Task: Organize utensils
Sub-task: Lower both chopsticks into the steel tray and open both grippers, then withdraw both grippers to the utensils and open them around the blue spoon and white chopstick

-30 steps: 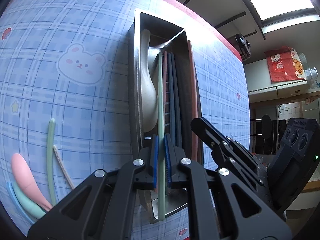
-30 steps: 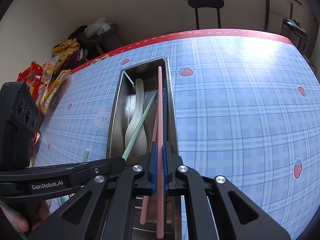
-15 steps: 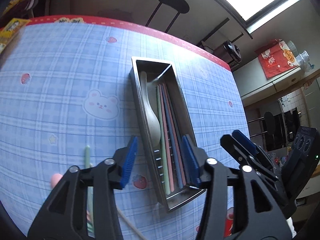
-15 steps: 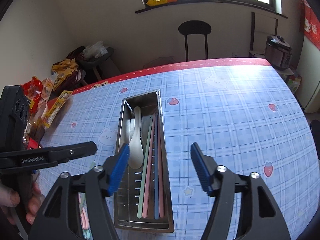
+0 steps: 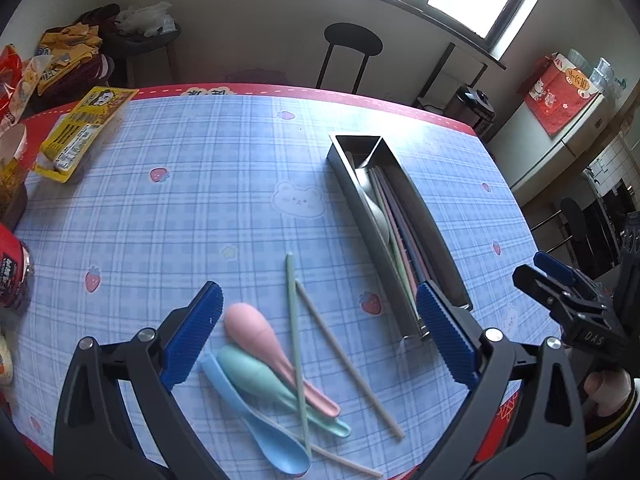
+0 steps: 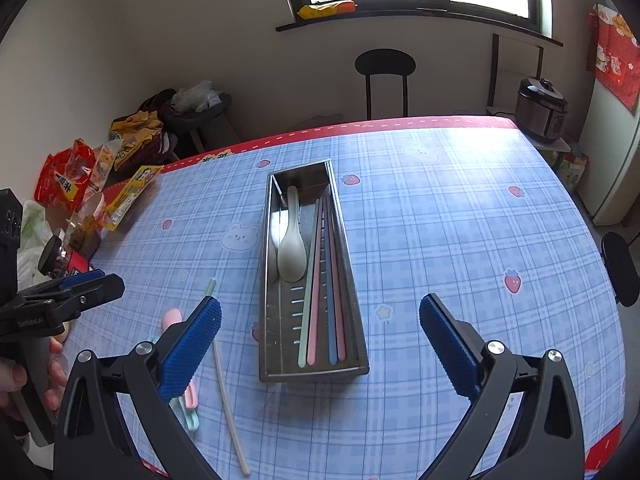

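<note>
Pink spoon half hidden behind right gripper

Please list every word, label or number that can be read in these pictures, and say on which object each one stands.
"GenRobot.AI", faint, on the side of the left claw.
"DAS" on the side of the right claw.
Print on the yellow snack packet: too blurred to read.
Characters on the red snack bag: too small to read.
Characters on the red hanging cloth: too small to read.

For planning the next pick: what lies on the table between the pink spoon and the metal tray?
In the left wrist view, a green chopstick and a beige chopstick lie between the pink spoon and the metal tray.
</note>
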{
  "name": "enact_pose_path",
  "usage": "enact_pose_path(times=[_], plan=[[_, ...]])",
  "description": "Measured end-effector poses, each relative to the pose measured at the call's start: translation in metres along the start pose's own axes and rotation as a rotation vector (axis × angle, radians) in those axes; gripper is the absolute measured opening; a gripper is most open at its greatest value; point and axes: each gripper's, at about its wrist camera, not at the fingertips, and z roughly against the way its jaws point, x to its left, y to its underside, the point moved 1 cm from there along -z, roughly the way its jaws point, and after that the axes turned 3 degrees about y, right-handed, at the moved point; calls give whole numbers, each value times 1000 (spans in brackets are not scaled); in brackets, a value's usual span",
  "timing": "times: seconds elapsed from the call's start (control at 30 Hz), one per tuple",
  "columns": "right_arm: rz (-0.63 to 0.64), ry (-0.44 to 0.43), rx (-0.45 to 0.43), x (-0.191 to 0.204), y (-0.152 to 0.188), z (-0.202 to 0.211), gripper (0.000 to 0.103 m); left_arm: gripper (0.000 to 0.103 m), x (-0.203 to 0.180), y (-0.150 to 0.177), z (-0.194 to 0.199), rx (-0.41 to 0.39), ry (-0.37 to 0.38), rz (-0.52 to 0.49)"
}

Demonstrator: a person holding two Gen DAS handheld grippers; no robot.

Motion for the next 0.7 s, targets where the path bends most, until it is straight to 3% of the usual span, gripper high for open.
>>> enact_pose_path(times=[0.43, 0.57, 0.7], plan=[[35, 30, 67, 32, 67, 10, 97, 97, 61, 82, 35, 7, -59, 93], [68, 12, 108, 44, 83, 4, 97, 97, 80, 112, 27, 59, -38, 189], [96, -18, 159, 57, 95, -5, 97, 97, 87, 128, 16, 109, -56, 217]])
